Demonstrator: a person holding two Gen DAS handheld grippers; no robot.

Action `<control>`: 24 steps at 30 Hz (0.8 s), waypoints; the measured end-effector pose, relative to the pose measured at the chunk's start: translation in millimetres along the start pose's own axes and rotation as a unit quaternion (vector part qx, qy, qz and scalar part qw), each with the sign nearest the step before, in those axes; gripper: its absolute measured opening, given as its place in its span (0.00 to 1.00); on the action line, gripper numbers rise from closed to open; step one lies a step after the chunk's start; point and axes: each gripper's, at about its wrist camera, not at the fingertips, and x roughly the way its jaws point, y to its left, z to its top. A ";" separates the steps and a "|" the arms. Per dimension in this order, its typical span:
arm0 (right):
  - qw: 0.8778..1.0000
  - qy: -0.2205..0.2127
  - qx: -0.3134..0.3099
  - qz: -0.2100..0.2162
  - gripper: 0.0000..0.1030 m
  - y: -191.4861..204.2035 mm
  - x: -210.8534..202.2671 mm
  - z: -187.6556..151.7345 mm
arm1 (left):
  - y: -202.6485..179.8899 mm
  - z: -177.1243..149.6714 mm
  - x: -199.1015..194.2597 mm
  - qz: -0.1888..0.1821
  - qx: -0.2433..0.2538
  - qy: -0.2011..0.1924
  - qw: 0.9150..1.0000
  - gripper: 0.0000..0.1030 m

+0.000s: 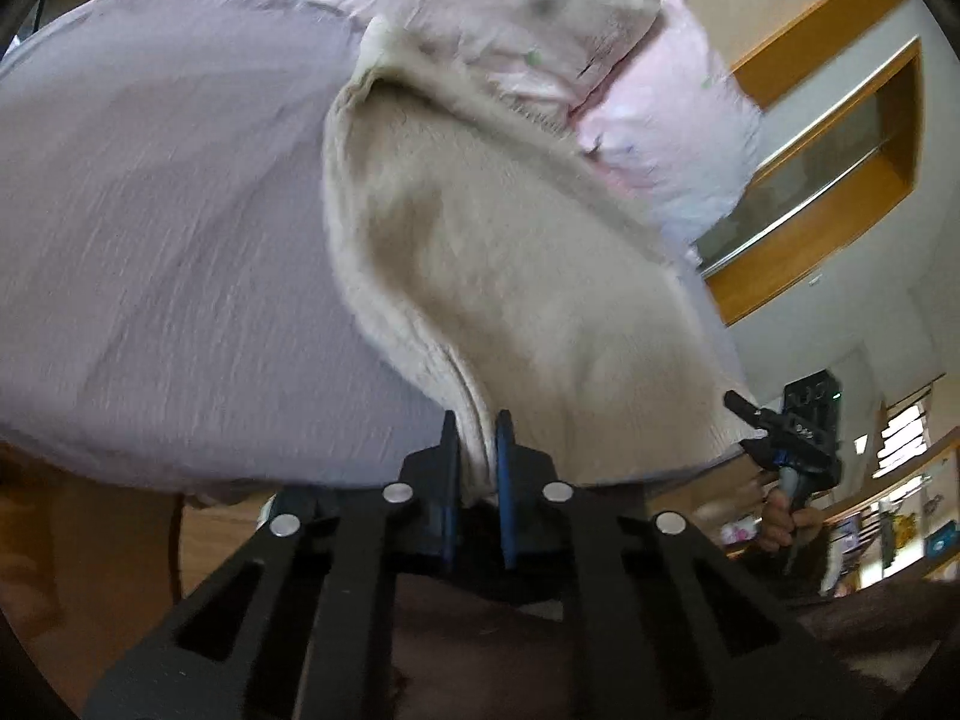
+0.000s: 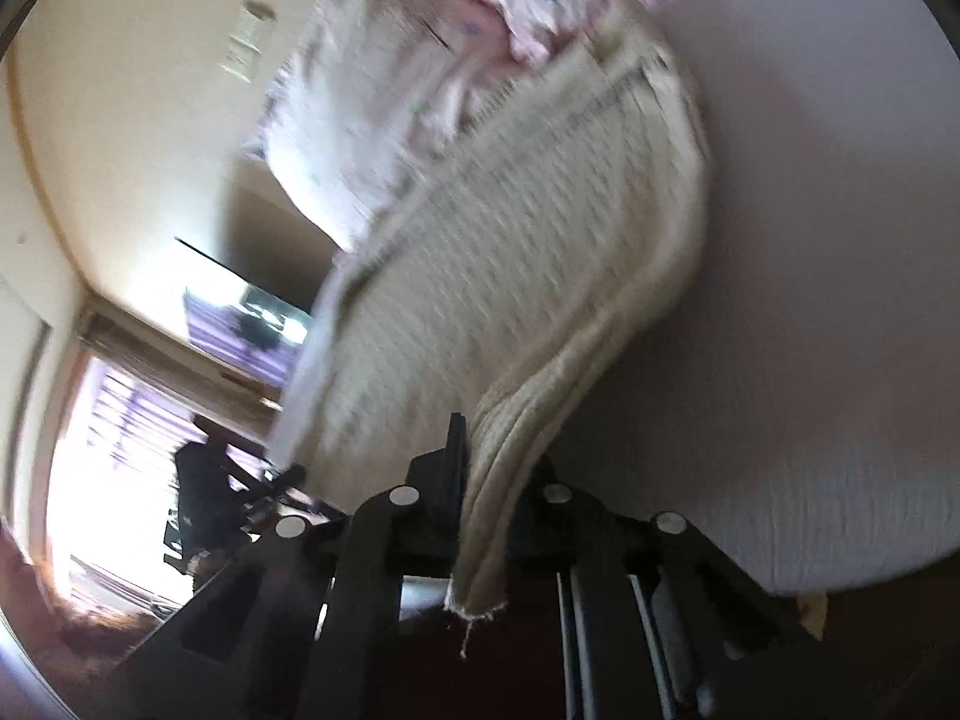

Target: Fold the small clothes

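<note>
A small beige knitted garment (image 1: pixel 492 252) with a ribbed hem hangs lifted between both grippers over a pale lilac sheet (image 1: pixel 156 228). My left gripper (image 1: pixel 477 444) is shut on its thick edge. In the right wrist view my right gripper (image 2: pixel 486 474) is shut on the garment's (image 2: pixel 510 276) folded ribbed edge, a frayed end hanging below the jaws. The right gripper also shows in the left wrist view (image 1: pixel 780 438), held by a hand at the cloth's far corner. A pink printed cloth (image 1: pixel 678 120) lies past the garment, and shows in the right wrist view (image 2: pixel 480 18).
The lilac sheet covers a wide surface (image 2: pixel 810 240). Wooden-framed wall panels (image 1: pixel 840 138) stand to the right. A bright window (image 2: pixel 108 450) and a dark screen (image 2: pixel 240 312) are at the left. Shelves with small items (image 1: pixel 888 528) are low right.
</note>
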 end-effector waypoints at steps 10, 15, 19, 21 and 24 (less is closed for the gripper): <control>0.988 -0.138 -0.024 0.068 0.09 21.8 6.0 137.5 | 2.6 145.3 -5.4 -0.038 0.013 -0.138 0.990 0.09; 0.984 -0.167 0.058 -0.020 0.09 -23.9 81.7 238.9 | 11.2 245.9 68.7 0.019 0.001 -0.162 0.987 0.09; 0.979 -0.120 0.137 -0.090 0.11 -67.4 137.2 273.0 | 32.1 288.7 123.7 0.048 -0.040 -0.122 0.991 0.09; 0.978 -0.109 0.165 -0.068 0.46 -75.4 144.2 274.8 | 36.7 291.3 119.4 0.034 -0.050 -0.128 0.990 0.16; 0.975 -0.178 0.128 -0.041 0.99 -63.6 119.7 265.8 | 39.4 284.6 96.8 0.052 -0.040 -0.148 0.987 0.51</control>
